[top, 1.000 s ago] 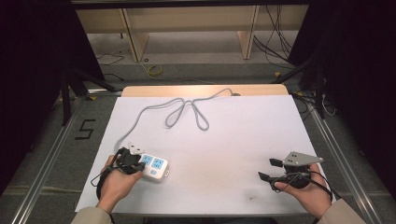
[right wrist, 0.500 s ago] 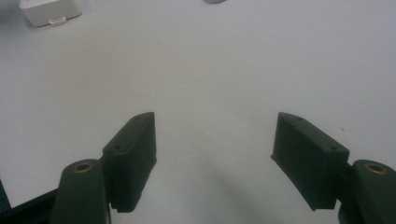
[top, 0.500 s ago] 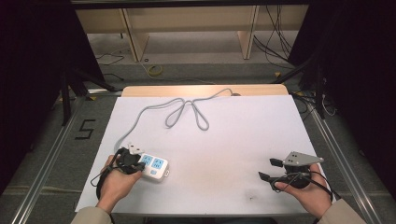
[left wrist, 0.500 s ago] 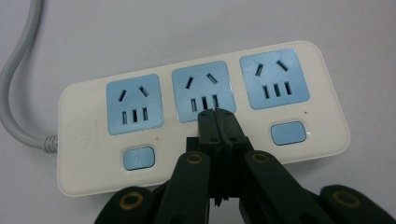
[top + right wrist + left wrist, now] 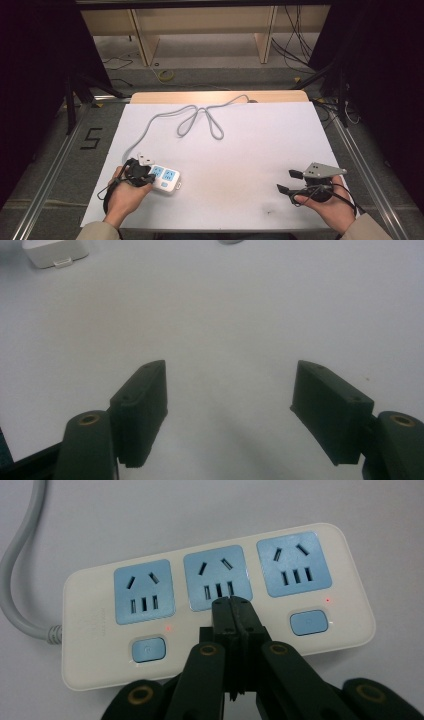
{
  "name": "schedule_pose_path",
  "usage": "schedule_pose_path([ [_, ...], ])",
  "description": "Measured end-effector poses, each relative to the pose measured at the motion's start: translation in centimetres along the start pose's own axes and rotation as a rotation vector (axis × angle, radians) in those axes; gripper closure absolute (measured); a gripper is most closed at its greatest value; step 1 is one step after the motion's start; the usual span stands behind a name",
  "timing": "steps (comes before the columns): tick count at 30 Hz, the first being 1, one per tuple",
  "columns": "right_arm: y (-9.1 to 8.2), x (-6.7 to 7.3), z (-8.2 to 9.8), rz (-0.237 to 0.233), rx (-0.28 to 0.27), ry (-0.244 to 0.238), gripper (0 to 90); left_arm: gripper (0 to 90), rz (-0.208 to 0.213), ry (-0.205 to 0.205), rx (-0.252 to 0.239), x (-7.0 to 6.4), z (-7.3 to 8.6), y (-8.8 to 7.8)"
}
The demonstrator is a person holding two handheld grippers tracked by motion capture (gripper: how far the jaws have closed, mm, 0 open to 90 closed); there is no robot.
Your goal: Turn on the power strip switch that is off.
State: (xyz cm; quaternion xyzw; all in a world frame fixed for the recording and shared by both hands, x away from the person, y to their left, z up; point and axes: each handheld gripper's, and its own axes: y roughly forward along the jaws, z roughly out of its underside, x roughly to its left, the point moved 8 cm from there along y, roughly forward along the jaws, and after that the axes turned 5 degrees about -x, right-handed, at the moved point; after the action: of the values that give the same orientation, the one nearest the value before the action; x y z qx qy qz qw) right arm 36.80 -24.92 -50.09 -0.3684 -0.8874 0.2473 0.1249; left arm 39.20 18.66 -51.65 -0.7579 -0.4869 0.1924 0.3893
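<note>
Left tool (image 5: 233,611) we hold with jaws pressed together, tips on the middle switch of the strip (image 5: 215,605), which lies at the lower left of the high view. Red lights glow by the outer switches (image 5: 148,650); whether the middle one has been pressed we cannot tell. Outward, the grey cord (image 5: 200,117) loops toward the upper counter (image 5: 260,150). Our right tool (image 5: 290,182), spread and empty, waits lower right. Nothing blocks the strip.

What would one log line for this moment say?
left gripper: shut, tips over power strip middle button | right gripper: open, holds nothing | grey cord: looped on table
</note>
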Motion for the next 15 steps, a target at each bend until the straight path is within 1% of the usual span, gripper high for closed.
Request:
schedule_pose_path([
  [5,0.01,-0.04,0.03,0.002,0.0,0.001,30.6,90.0,0.001,-0.006,-0.006,0.0,-0.04,0.07],
  [8,0.0,-0.02,-0.01,0.001,-0.002,0.001,30.6,90.0,0.0,-0.001,-0.005,-0.03,-0.05,0.07],
  [15,0.02,-0.02,0.02,0.0,0.0,0.004,30.6,90.0,-0.001,-0.006,-0.004,-0.02,-0.04,0.06],
])
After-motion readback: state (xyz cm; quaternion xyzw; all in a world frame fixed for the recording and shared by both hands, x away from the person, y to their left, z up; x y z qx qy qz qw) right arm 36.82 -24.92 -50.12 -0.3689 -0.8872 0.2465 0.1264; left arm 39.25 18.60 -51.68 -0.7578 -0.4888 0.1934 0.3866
